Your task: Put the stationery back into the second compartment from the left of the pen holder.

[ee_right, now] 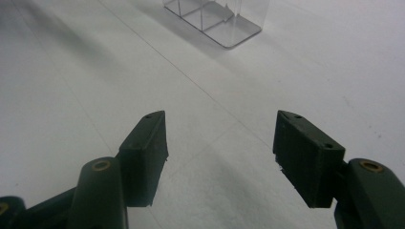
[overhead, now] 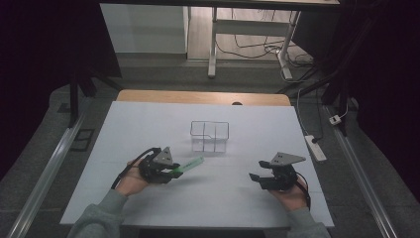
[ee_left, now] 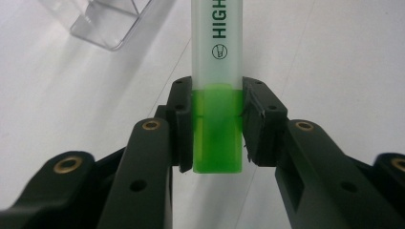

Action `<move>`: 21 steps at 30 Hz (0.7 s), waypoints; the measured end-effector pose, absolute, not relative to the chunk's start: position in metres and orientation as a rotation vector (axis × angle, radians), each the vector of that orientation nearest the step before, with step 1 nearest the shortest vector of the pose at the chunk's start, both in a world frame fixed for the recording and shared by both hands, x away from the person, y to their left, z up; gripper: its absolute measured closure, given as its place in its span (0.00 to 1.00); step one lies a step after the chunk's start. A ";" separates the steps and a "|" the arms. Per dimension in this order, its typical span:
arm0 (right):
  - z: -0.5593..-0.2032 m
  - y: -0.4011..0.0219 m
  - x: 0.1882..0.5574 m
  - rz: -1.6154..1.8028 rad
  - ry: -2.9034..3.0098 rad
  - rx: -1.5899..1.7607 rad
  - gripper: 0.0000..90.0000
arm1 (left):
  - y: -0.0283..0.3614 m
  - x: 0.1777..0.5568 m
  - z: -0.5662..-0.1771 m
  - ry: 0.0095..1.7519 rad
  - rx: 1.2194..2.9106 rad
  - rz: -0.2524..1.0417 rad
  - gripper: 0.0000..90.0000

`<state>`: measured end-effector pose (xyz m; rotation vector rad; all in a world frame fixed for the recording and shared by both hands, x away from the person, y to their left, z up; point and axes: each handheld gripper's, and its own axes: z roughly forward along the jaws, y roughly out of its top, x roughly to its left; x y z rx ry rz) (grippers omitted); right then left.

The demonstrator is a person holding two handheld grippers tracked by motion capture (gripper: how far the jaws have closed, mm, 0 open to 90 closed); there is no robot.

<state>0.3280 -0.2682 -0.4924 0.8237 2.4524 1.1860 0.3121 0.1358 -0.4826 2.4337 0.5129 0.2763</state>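
Note:
A green highlighter (overhead: 190,165) (ee_left: 217,71) with a frosted cap and a bright green barrel is clamped between the pads of my left gripper (overhead: 174,171) (ee_left: 217,126). The pen points up and right toward a clear plastic organiser (overhead: 209,136) (ee_left: 107,21) with several compartments that stands at the table's middle. My right gripper (overhead: 253,177) (ee_right: 219,152) hovers over the white table surface at the right, jaws wide apart with nothing between them. The organiser (ee_right: 215,16) lies ahead of it.
A white sheet (overhead: 148,124) covers the table, with a wooden edge (overhead: 198,96) at the far side. A power strip (overhead: 315,147) lies on the floor at the right. Desk legs and cables stand beyond the table.

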 end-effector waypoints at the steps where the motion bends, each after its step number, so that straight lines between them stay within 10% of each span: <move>1: -0.492 -0.267 0.328 1.195 2.454 0.818 0.40 | 0.134 0.312 -0.483 0.504 2.436 0.275 0.74; 21: -0.487 -0.246 0.324 1.200 2.502 0.734 0.35 | 0.100 0.313 -0.485 0.412 2.489 0.281 0.74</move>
